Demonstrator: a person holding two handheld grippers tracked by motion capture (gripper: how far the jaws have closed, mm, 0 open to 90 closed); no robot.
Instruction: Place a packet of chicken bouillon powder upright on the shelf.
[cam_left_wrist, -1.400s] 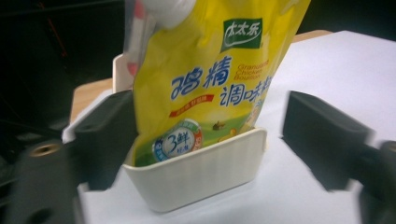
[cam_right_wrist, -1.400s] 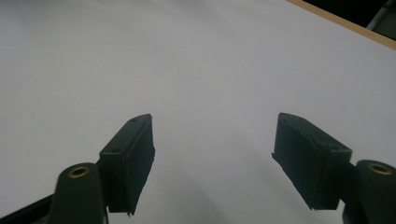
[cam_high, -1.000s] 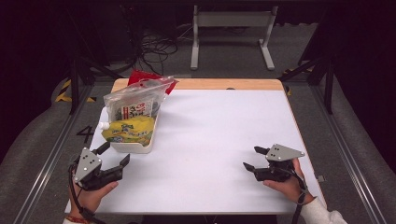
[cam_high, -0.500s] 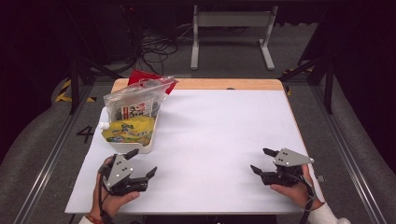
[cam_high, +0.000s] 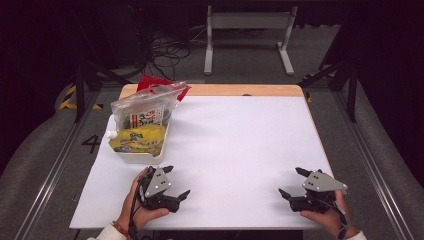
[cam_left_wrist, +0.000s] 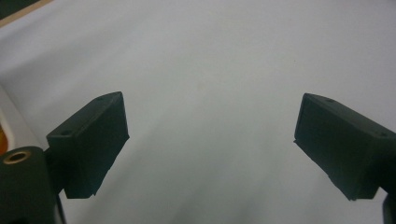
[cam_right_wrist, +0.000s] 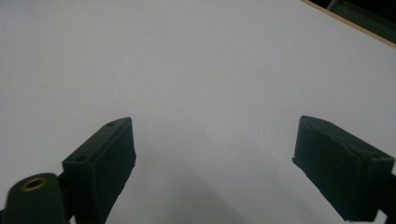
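My left gripper (cam_high: 177, 181) rests low over the white table sheet (cam_high: 235, 140) near the front edge, just in front of a white tub (cam_high: 136, 158). Its jaws have just been opening and stand open, with only bare sheet between them (cam_left_wrist: 210, 135). My right gripper (cam_high: 290, 181) sits near the front right corner, pointing left. Its jaws have also just been opening and stand open over bare sheet (cam_right_wrist: 212, 140). The tub holds a yellow pouch (cam_high: 137, 140) and a clear bag of packets (cam_high: 145, 112) that leans out over its far end.
A red item (cam_high: 150, 81) lies behind the tub at the table's back left corner. The wooden table edge (cam_high: 240, 90) runs along the back. Dark floor with cables and a metal stand lies beyond. The white sheet stretches wide between the two grippers.
The left hand has slid right along the front edge, away from the table's left side. The right hand has shifted a little right and nearer. Both pairs of jaws stand wider.
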